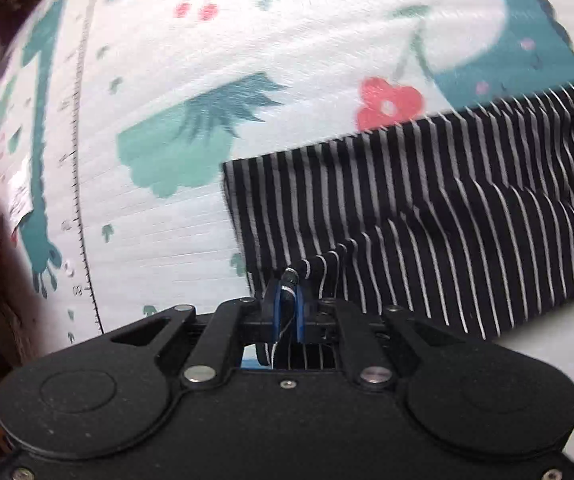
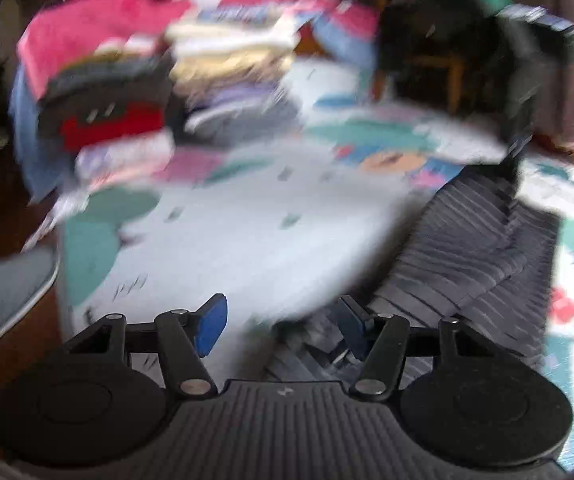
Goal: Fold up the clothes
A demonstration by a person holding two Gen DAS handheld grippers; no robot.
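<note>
While pinched by the left hand-held gripper point(image 1: 287, 292), the striped garment point(image 1: 427, 216) drapes.

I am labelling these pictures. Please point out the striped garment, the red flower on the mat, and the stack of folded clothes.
striped garment point(image 1: 427, 208): left wrist view, flat middle of fabric.
red flower point(image 1: 389, 102): left wrist view, its centre.
stack of folded clothes point(image 2: 135, 80): right wrist view, blurred front side.
</note>
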